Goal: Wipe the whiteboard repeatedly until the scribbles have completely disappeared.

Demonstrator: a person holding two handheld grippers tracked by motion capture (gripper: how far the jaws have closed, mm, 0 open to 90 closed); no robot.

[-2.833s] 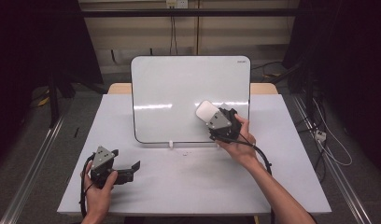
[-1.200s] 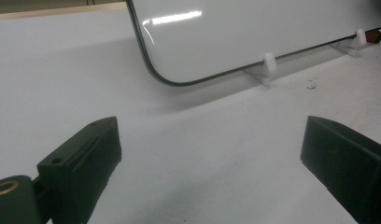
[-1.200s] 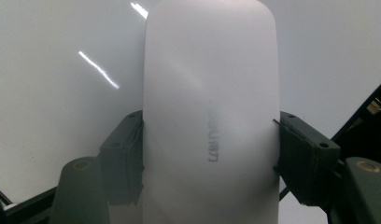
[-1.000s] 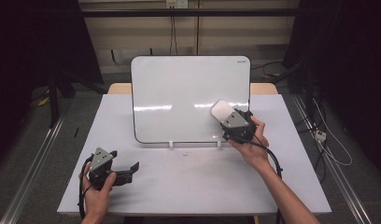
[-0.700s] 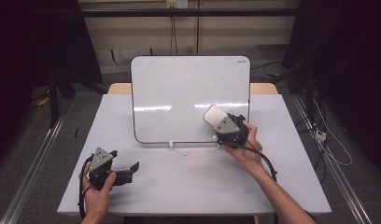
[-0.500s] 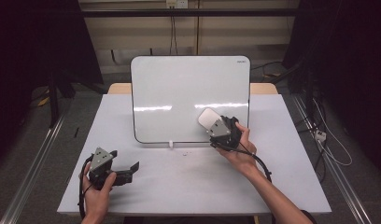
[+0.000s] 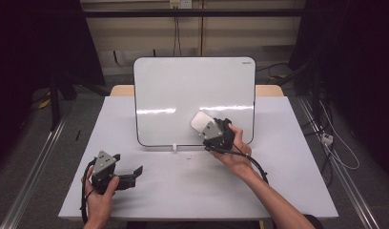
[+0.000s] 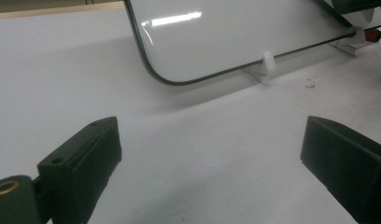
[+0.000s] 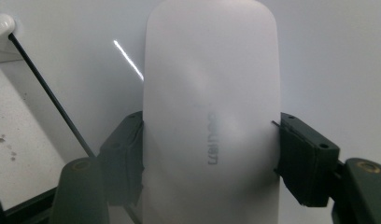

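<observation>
— Eraser [image 9: 211, 116] sits flat on the whiteboard [image 7: 192, 95], low and right of middle, clamped across its width by the right gripper [image 7: 212, 130]. How would you wipe well from here?

— Keep the felt face flush to the board (a tilted eraser only drags an edge), and press evenly while sweeping in overlapping passes. I'd judge the board's lower rim and its small white foot [image 7: 174, 147] the places to slow down, so the jaws don't knock them.

— And the left gripper [image 7: 128, 174]?

— It rests on the table [image 7: 288, 181] near the front left, well apart from the board, jaws spread wide with nothing between them. It could steady the board if it rocks.
</observation>
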